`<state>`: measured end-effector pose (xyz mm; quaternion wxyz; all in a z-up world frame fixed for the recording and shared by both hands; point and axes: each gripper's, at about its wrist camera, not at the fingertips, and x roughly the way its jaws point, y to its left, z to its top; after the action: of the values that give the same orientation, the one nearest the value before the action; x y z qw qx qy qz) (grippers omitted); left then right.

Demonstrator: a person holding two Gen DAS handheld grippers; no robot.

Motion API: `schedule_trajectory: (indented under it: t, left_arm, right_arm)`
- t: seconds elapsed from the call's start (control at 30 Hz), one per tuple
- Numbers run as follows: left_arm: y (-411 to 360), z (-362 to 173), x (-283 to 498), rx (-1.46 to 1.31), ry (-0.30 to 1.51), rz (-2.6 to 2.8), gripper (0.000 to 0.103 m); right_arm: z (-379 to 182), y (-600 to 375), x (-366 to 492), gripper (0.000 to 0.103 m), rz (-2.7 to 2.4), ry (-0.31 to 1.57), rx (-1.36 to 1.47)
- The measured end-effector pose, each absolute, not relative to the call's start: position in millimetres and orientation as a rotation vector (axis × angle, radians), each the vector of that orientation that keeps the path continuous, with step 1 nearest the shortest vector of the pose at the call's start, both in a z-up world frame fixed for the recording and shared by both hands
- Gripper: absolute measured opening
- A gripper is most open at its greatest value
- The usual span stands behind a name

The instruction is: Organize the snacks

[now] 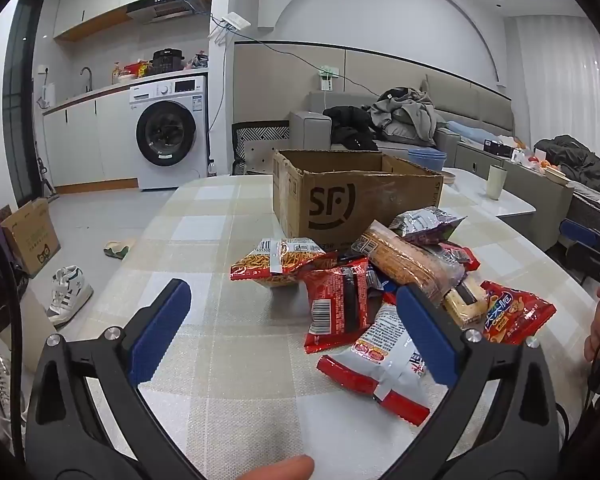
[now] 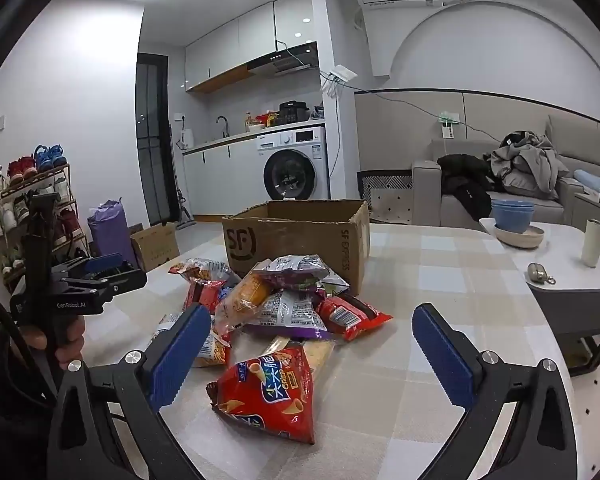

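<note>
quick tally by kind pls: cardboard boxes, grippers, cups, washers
boxes: 2 (table box, floor box)
grippers: 2 (left gripper, right gripper, both with fingers wide apart)
cup: 1
washer: 1
total: 6

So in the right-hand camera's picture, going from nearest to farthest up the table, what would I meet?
The open tongs → red cone-snack bag → purple-and-silver bag → cardboard box → washing machine.
</note>
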<state>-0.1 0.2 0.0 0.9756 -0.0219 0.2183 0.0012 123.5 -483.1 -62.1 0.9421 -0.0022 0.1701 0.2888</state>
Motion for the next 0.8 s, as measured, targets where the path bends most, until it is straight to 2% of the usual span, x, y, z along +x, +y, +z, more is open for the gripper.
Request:
schedule_trajectory:
  t: [0.8]
  left_arm:
    - [-0.1, 0.2, -1.0, -0.028, 0.429, 0.009, 0.102]
  right_arm:
    - [-60.7, -481.4, 121.1, 0.103, 0.592, 0.33, -0.006]
